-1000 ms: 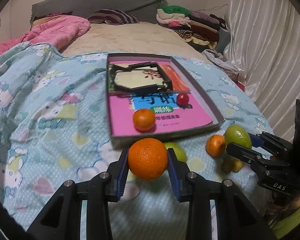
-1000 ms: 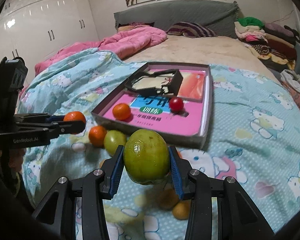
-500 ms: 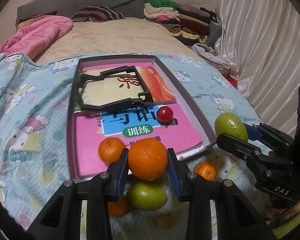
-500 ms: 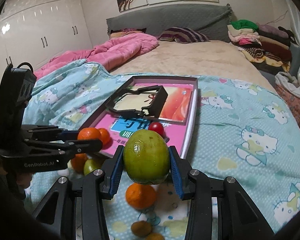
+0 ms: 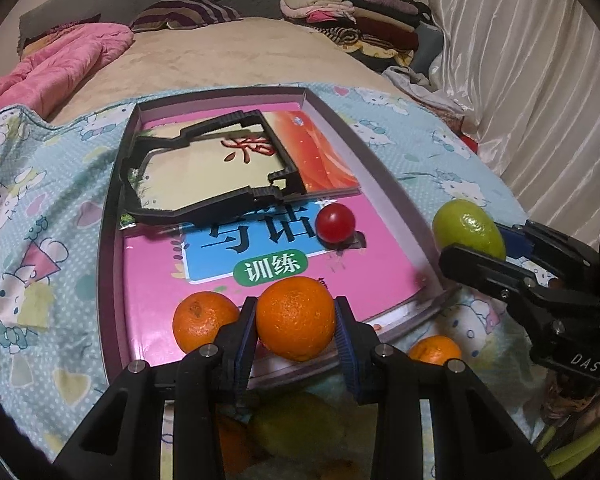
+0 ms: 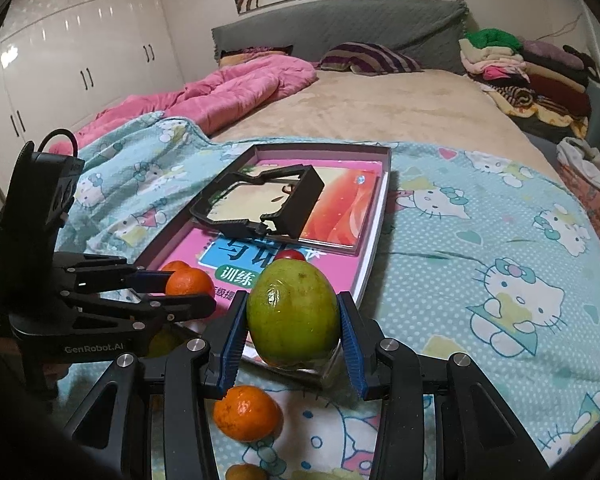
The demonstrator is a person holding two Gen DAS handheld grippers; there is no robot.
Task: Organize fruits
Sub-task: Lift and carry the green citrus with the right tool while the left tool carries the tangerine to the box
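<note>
1. We work over a Hello Kitty patterned blue blanket (image 6: 500, 240) on a bed, holding a shallow grey cardboard box (image 5: 110, 240).
2. Our left gripper (image 5: 296, 320) clamps a round orange (image 5: 296, 318) above the box's near edge.
3. Our right gripper (image 6: 294, 316) grips a green mango-like fruit (image 6: 294, 312) beside it.

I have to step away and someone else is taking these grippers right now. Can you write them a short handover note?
Left gripper: shut on a round orange, held over the near end of the shallow purple-rimmed box.
Right gripper: shut on a green oval fruit, near the box's near right corner.
Done: a small orange and a red cherry tomato lie on the pink book inside the box.
Left: release both held fruits, then collect the small orange on the blue cartoon-print blanket and the other loose fruit beside it.
</note>
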